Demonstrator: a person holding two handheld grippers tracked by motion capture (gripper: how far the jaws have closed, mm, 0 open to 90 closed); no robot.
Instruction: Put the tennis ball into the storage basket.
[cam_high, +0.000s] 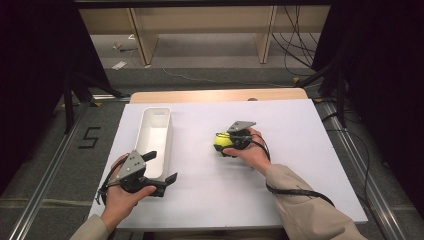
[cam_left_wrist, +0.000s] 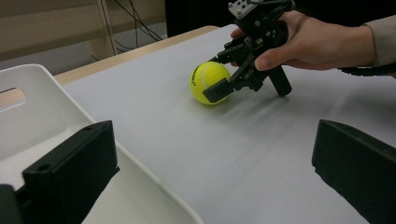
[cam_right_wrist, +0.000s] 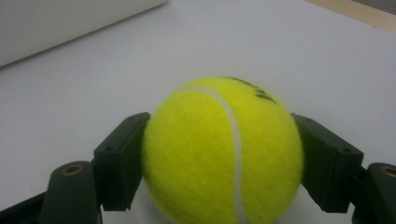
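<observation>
step: grasp | right gripper (cam_high: 226, 144) fingers clamp fuzzy yellow tennis ball (cam_high: 222, 141), resting mid white worktop (cam_high: 280, 165) | left gripper (cam_high: 161, 167) fingers wide beside long white plastic bin (cam_high: 156, 134) | next, likely: lift, carry into bin

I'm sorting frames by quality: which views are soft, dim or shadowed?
High view: dark surroundings, evenly lit table. Left gripper view: near jaws blurred, tennis ball sharp with a soft shadow. Right gripper view: the ball's fuzz is soft at close range.
</observation>
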